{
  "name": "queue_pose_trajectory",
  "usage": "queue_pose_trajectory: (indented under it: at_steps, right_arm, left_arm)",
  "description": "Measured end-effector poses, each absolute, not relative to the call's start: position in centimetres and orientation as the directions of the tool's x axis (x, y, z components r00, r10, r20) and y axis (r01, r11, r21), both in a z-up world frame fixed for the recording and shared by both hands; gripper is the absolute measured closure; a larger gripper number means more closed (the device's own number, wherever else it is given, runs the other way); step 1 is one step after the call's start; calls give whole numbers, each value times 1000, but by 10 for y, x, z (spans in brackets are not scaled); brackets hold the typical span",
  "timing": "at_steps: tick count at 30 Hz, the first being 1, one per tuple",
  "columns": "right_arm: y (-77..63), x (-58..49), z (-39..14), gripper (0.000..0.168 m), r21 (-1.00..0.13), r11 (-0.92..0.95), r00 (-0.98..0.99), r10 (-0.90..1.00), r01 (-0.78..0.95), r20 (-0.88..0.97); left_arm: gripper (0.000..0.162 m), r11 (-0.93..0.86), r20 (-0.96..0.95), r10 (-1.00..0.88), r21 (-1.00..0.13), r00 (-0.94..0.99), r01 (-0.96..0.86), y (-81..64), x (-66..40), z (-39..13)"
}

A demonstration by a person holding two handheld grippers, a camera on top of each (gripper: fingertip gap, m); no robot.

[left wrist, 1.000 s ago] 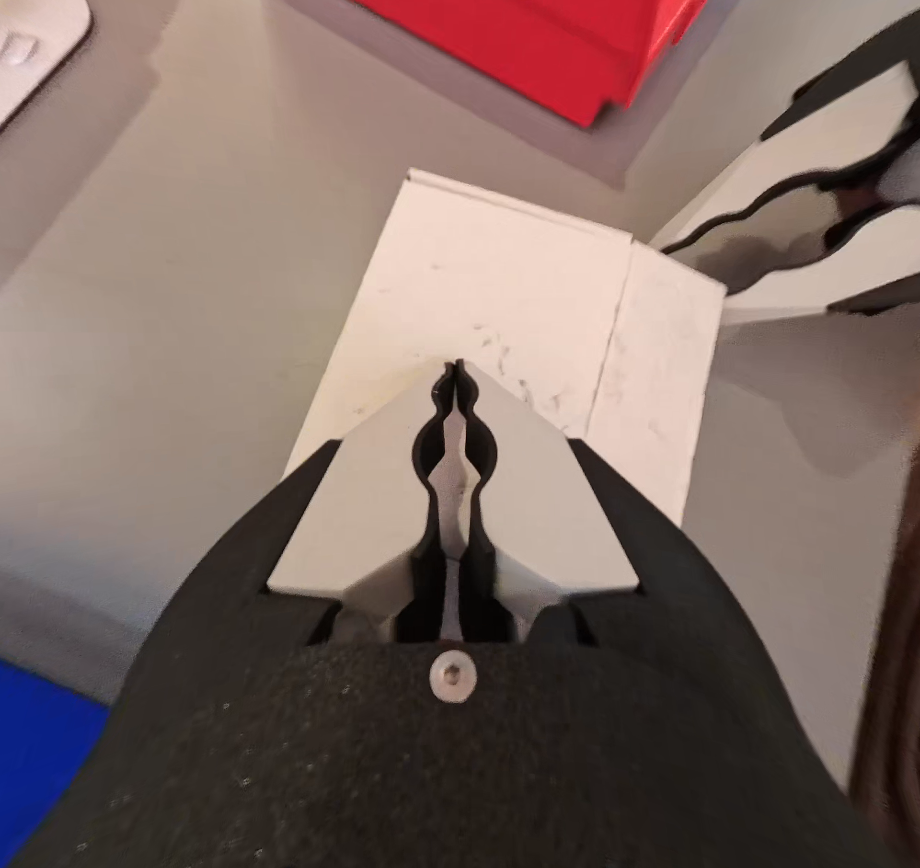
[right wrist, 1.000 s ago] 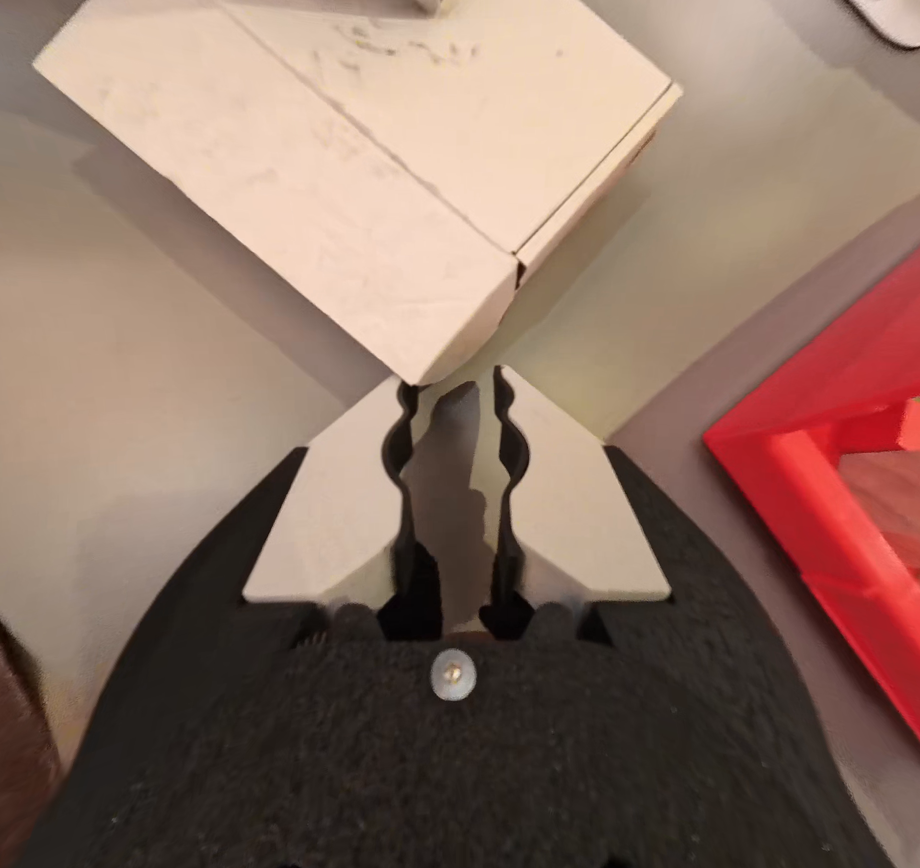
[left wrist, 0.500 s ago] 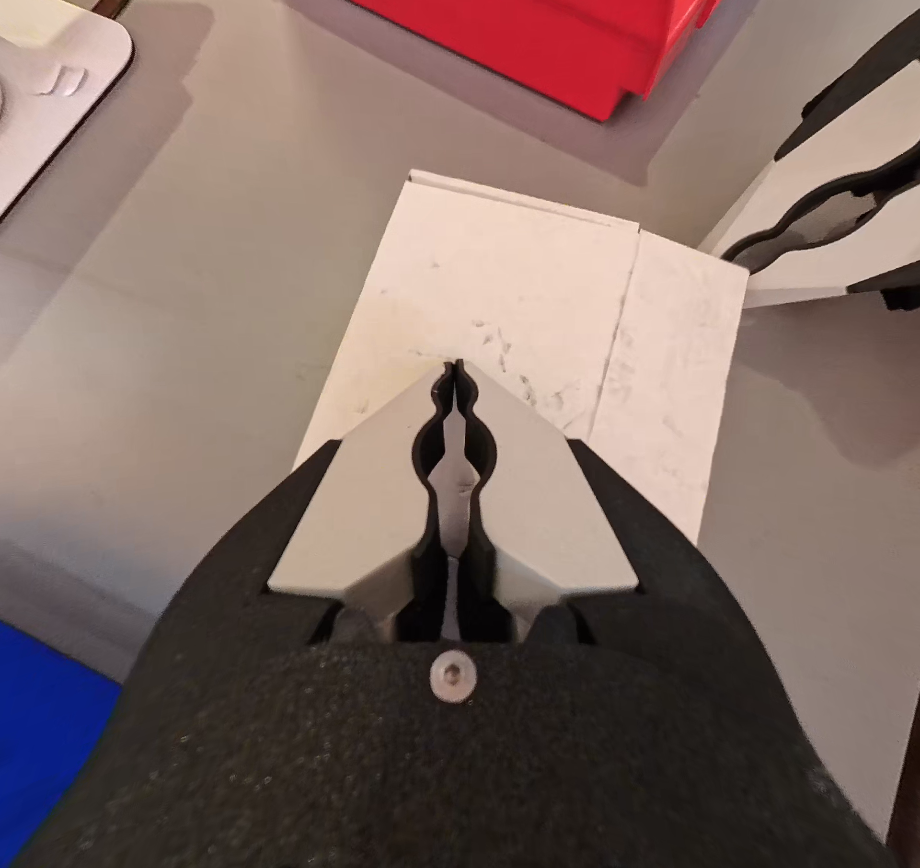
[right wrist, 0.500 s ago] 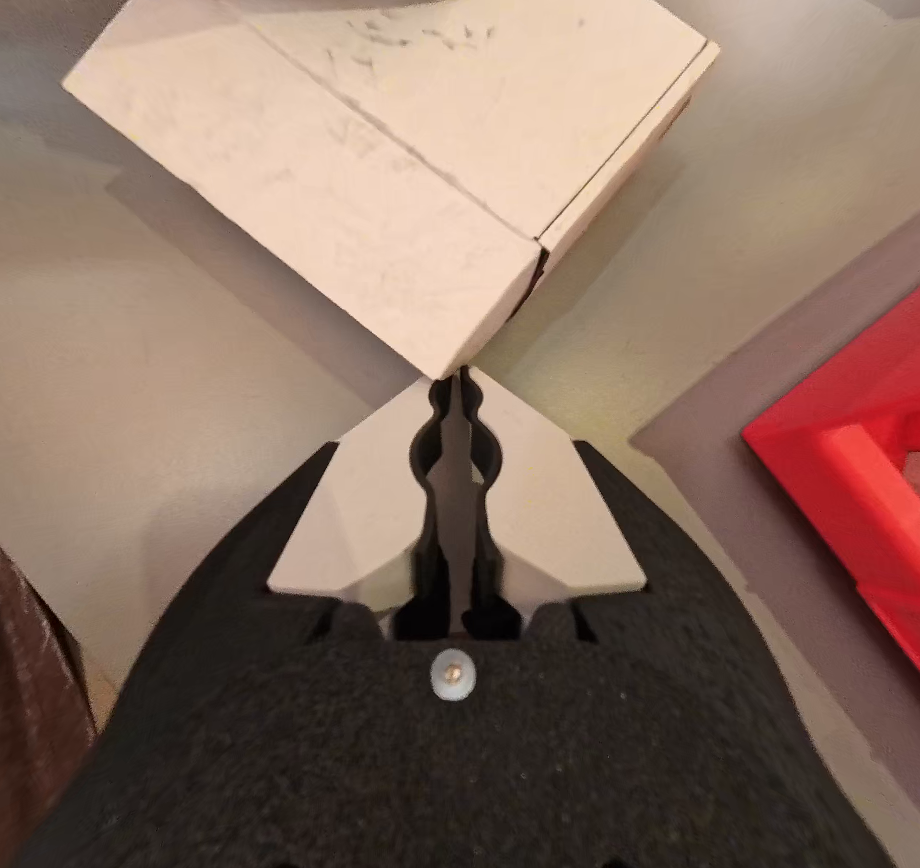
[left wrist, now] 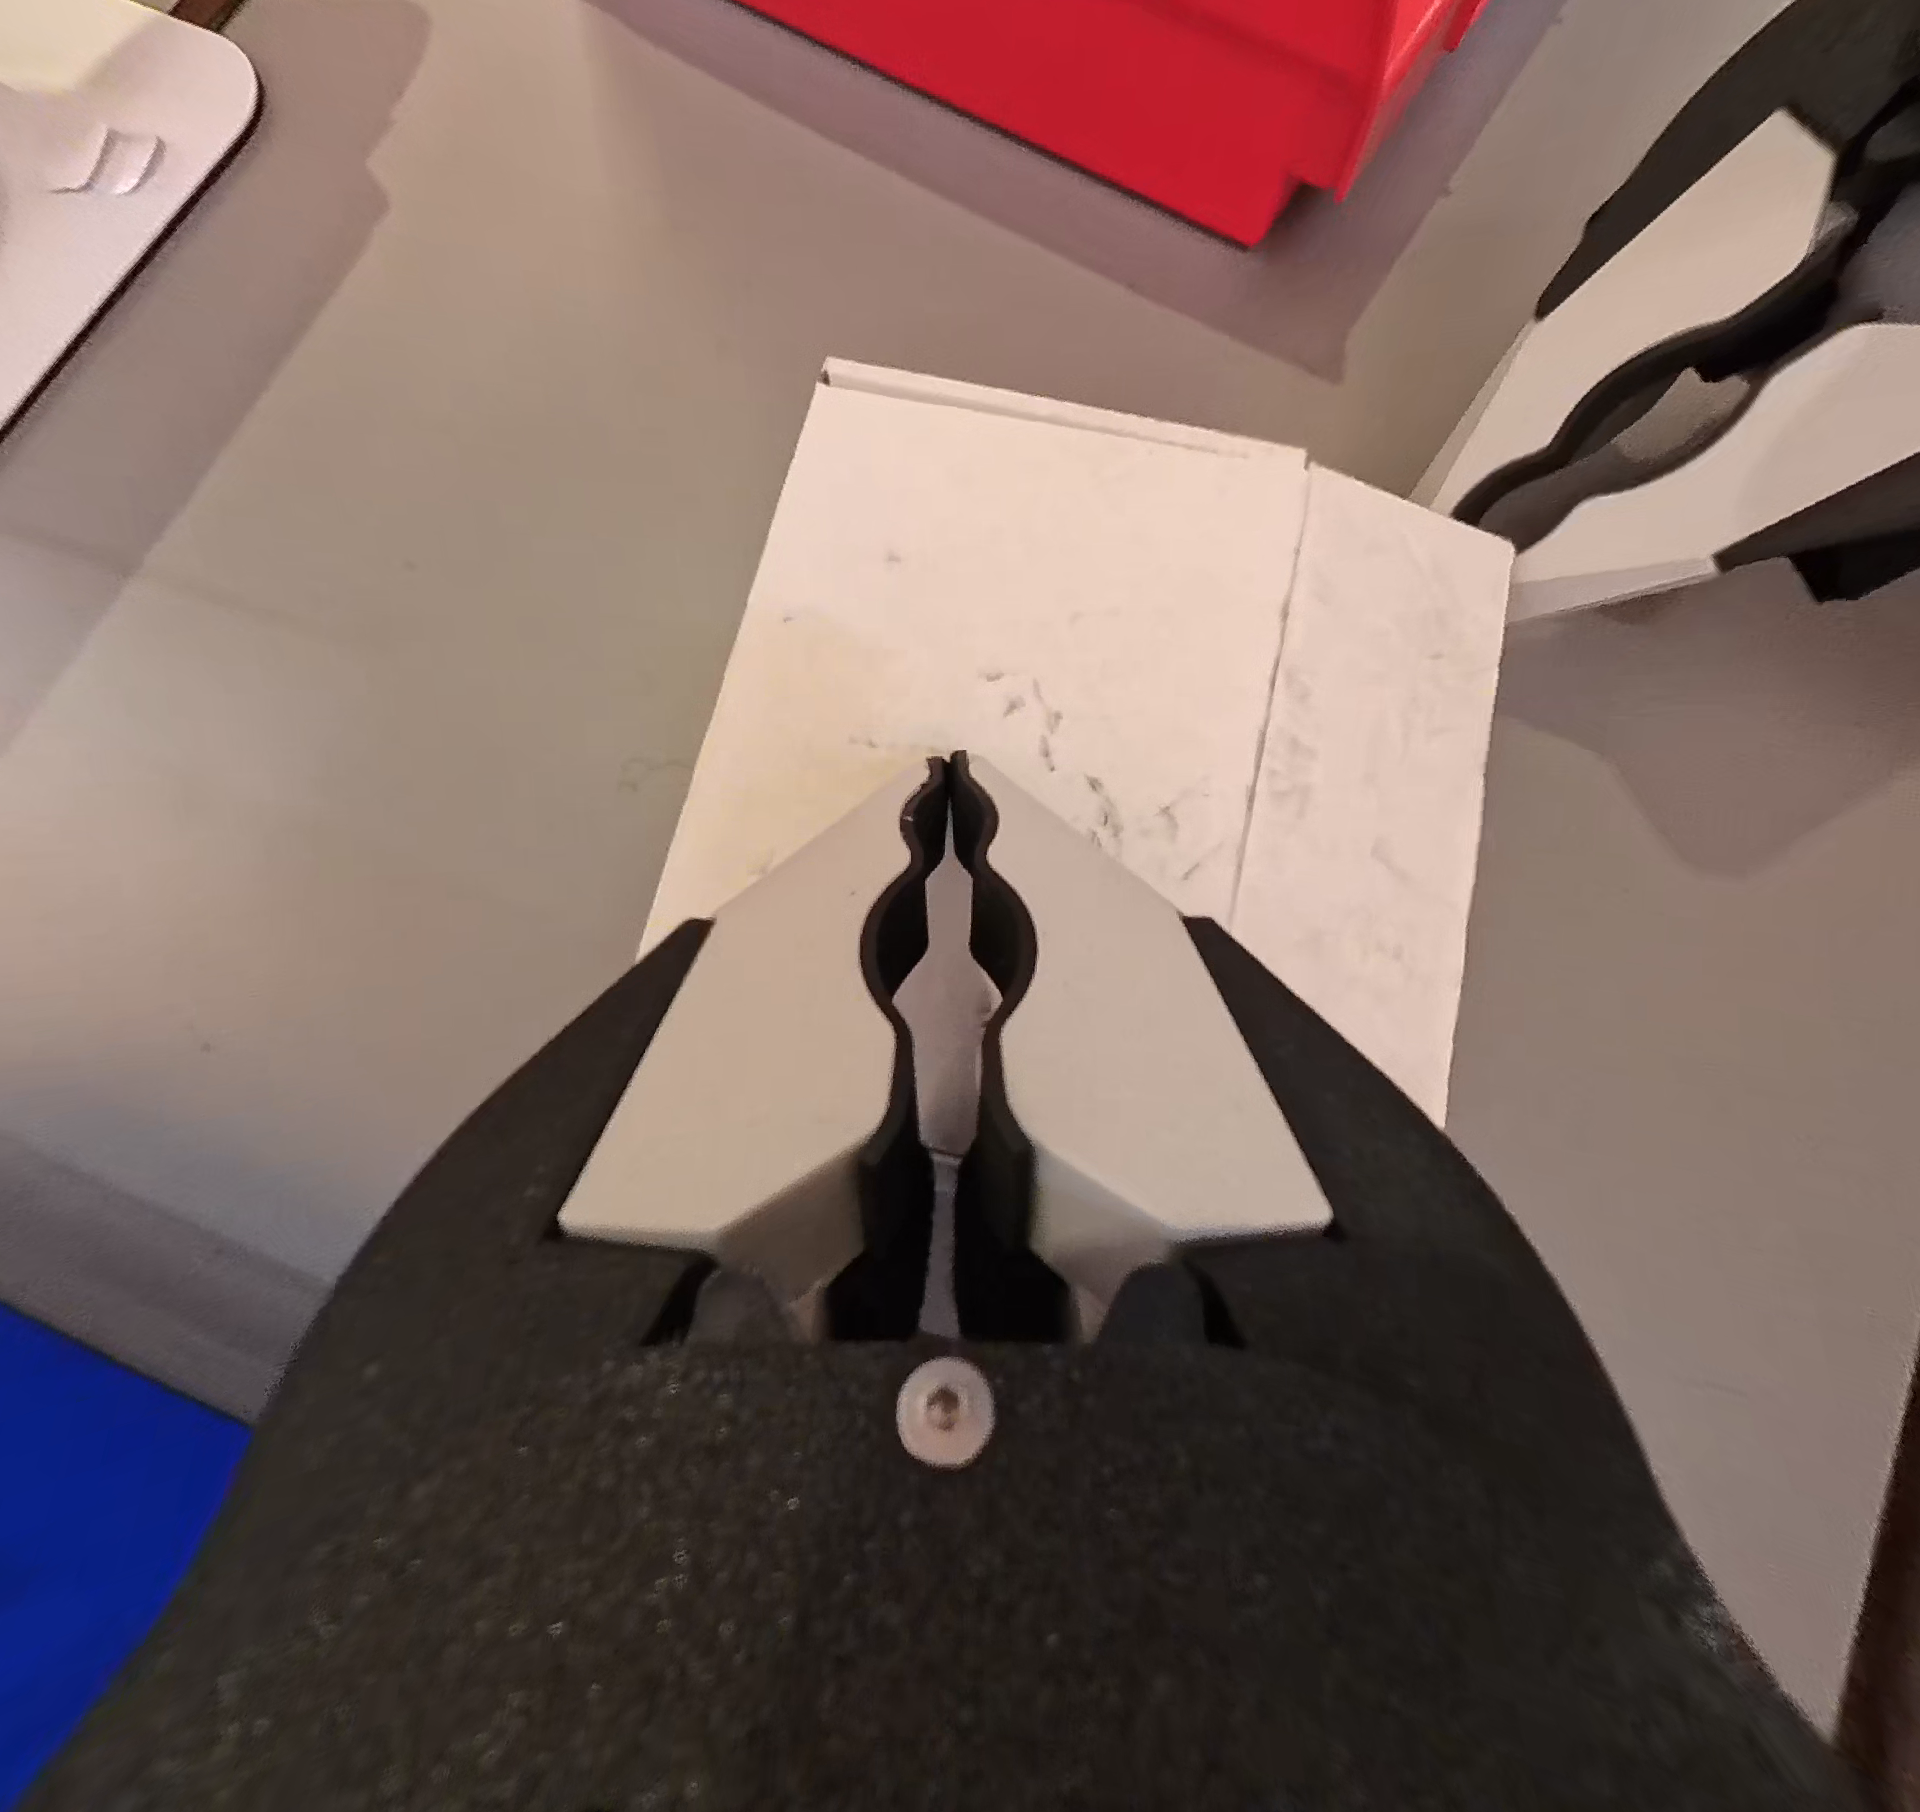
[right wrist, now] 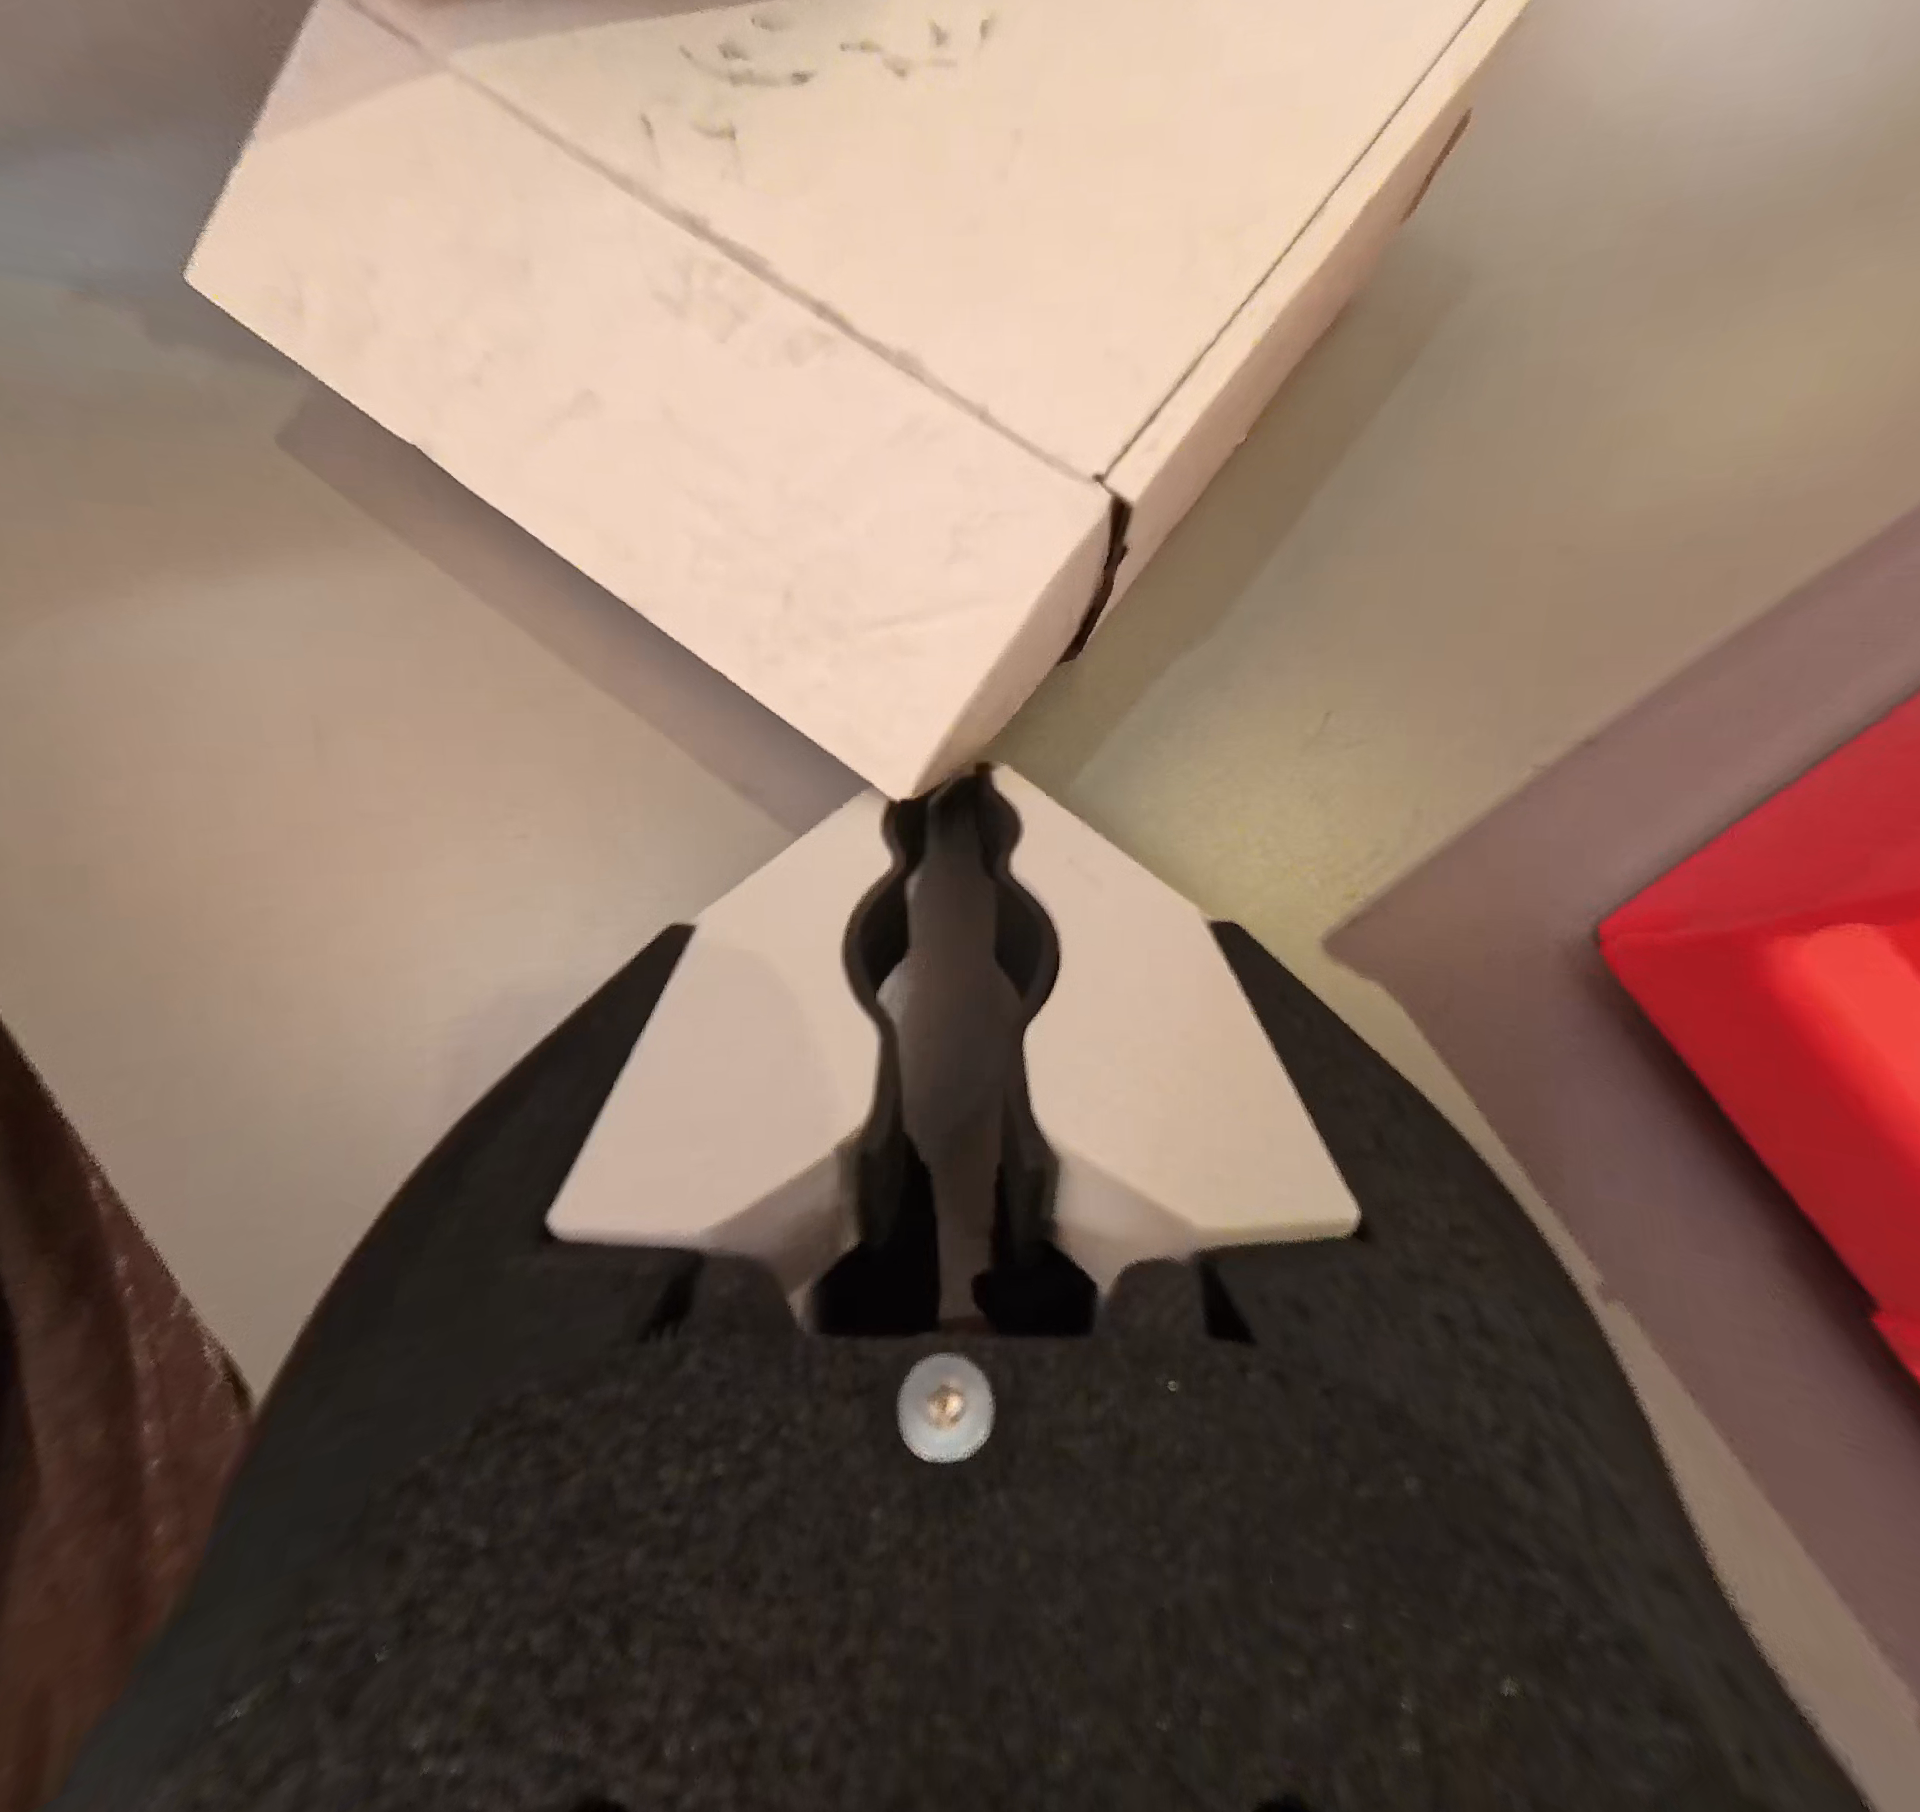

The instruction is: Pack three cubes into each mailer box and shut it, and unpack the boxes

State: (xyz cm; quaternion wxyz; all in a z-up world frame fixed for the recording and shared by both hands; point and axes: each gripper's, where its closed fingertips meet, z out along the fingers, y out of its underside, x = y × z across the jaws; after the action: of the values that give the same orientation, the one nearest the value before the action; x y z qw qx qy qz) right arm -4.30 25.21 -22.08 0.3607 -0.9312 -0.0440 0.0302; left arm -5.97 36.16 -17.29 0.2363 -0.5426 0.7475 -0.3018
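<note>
My left gripper (left wrist: 951, 765), fingers pinched together, presses the closed white cardboard mailer box (left wrist: 1049, 619). My right gripper (right wrist: 951, 801) is nearly closed at its corner, seemingly gripping nothing.

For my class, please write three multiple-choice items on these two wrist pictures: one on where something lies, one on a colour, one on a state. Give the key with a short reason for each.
1. Where do the left gripper tips lie?
A. over the top of the white mailer box
B. inside the bin
C. on the blue thing

2. What colour is the bin beyond the box?
A. green
B. red
C. yellow

3. How is the mailer box?
A. lid standing open
B. crushed flat
C. shut

Key:
1 A, the tips overlap the box top in the left wrist view.
2 B, red shows in both views.
3 C, the lid lies flat, front flap folded down; the right gripper sits at its near corner.
</note>
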Motion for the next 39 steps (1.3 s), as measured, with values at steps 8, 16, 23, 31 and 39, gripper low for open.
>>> queue_pose_trajectory:
  at_steps: [8, 16, 23, 31, 39]
  right_arm:
    - [232, -48, -195, 117, -732, -682, 963, 206, 13, -175]
    - [277, -55, -185, 62, -769, -623, 887, 266, -142, -379]
    - [285, -49, -202, 90, -766, -642, 931, 253, -44, -265]
    - [292, -46, -206, 98, -765, -642, 965, 229, 52, -126]
    - [280, -40, -191, 89, -774, -634, 958, 222, 0, -182]
  left_arm:
    - [132, 109, -64, -993, -810, -98, -576, 385, -76, -127]
    - [63, -71, 245, -960, -691, -140, -719, 355, -137, -187]
    - [80, -49, 276, -938, -701, -208, -711, 342, -135, -206]
    - [85, 70, 120, -968, -718, -222, -693, 351, -134, -210]
    - [86, 69, 89, -977, -729, -194, -681, 360, -148, -197]
